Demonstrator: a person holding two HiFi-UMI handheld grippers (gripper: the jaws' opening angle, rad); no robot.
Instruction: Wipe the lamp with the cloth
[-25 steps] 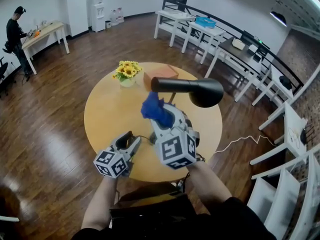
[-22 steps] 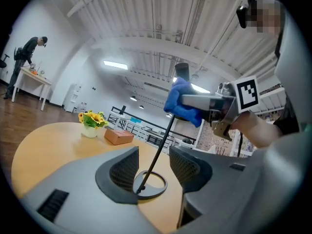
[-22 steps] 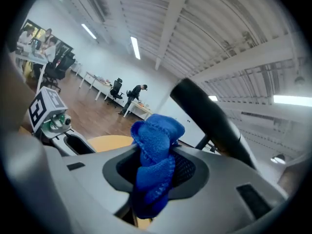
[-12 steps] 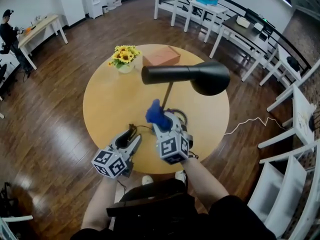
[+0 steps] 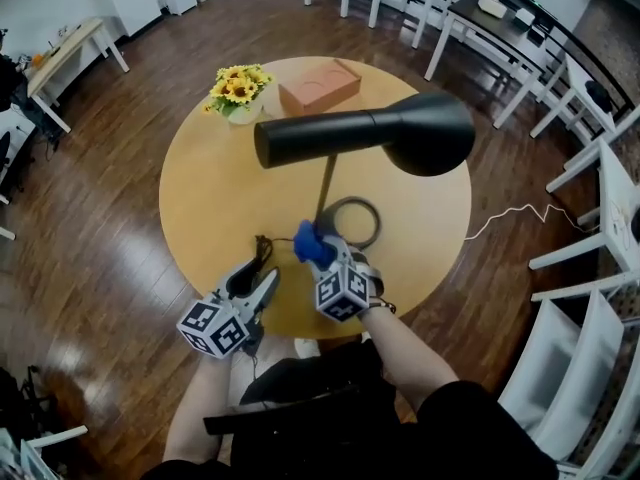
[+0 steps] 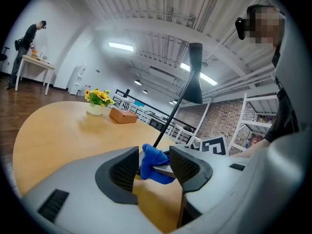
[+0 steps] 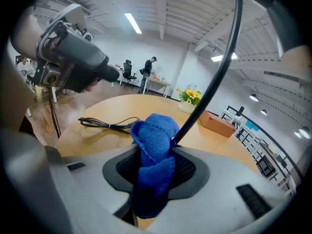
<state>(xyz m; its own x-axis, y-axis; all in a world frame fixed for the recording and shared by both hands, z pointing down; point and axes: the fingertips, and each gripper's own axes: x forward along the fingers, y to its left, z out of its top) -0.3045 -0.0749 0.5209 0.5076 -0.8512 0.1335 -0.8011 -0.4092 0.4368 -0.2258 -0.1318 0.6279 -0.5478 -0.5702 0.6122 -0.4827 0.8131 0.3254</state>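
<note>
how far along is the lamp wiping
Done: the cloth is picked up, clamped in the right gripper. In hand: it sits at the lamp's stem, low near the base. Left: wiping can't be judged finished; the shade shows no sign either way. The left gripper is open, empty.

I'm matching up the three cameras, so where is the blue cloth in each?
Head view: cloth low centre, beside the lamp base.
Left gripper view: cloth low centre, beyond the open jaws.
Right gripper view: cloth at centre, clamped between the jaws.
Shared landmark: the sunflowers.
</note>
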